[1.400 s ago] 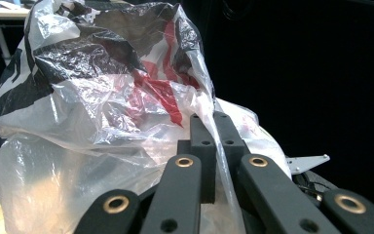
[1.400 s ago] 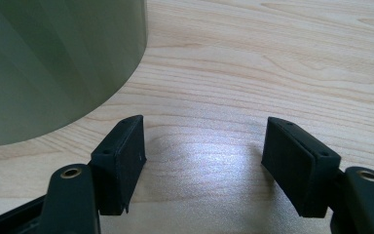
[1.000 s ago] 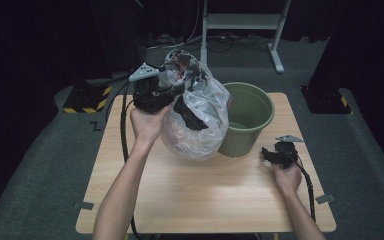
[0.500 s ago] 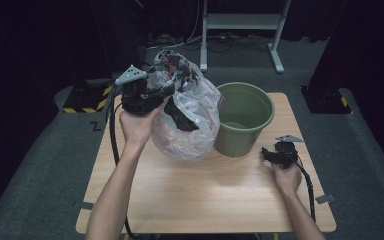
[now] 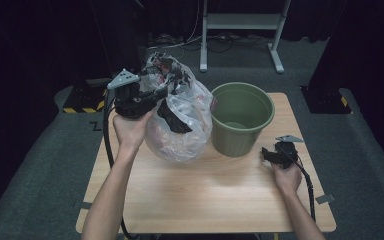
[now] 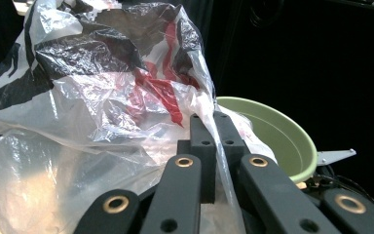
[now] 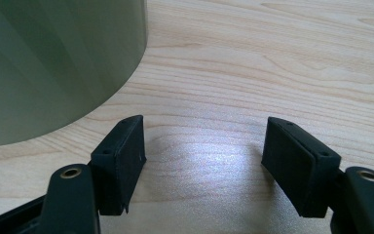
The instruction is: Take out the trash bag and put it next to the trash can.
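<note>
The left tool (image 5: 156, 95) is clamped on the thin film of the crumpled clear plastic bag with red and black print (image 5: 180, 117), which hangs at centre-left of the high view, just left of the round green plastic bucket (image 5: 241, 117). The right tool (image 5: 270, 152) rests wide open and empty on the wooden counter (image 5: 205, 195), lower right. To do this well, I judge: keep the pinch firm, carry the bag steadily, avoid snagging the bucket rim.

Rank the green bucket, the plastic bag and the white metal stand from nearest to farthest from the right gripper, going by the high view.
1. The green bucket, just left of the right gripper, standing on the table.
2. The plastic bag, beyond the bucket on its left, pinched by the left gripper.
3. The white metal stand, on the floor past the table's far edge.
</note>
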A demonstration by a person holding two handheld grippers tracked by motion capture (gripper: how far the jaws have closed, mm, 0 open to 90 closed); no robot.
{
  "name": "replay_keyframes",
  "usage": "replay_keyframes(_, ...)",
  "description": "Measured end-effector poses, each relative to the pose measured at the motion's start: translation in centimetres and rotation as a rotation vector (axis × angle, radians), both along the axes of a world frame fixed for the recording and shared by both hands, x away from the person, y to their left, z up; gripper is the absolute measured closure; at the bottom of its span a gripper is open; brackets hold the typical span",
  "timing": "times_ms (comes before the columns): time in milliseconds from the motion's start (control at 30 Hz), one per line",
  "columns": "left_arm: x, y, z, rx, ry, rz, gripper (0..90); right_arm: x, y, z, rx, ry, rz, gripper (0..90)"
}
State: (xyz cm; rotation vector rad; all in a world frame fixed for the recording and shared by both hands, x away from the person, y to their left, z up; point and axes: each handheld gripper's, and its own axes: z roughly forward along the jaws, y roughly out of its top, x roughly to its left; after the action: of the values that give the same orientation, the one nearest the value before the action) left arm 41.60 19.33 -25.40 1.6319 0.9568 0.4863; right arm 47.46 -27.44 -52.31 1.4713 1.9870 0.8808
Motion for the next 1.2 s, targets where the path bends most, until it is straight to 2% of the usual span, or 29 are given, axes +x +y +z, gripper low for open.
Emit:
replay_keyframes(367, -0.2, 0.6, -0.9, -0.001, 0.013, 0.013, 89.1, 0.0, 0.0, 0.0, 0.002, 0.002, -0.001, 31.9)
replay_keyframes(567, -0.2, 0.9, -1.4, -0.024, 0.015, 0.020, 89.1, 0.0, 0.0, 0.0, 0.001, 0.001, 0.000, 31.9)
replay_keyframes(767, -0.3, 1.2, -1.7, -0.021, 0.009, 0.033, 89.1, 0.0, 0.0, 0.0, 0.001, 0.002, 0.002, 31.9)
replay_keyframes(1200, -0.1, 1.7, -2.9, -0.010, 0.024, 0.065, 89.0, 0.0, 0.1, 0.0, 0.002, 0.002, 0.002, 31.9)
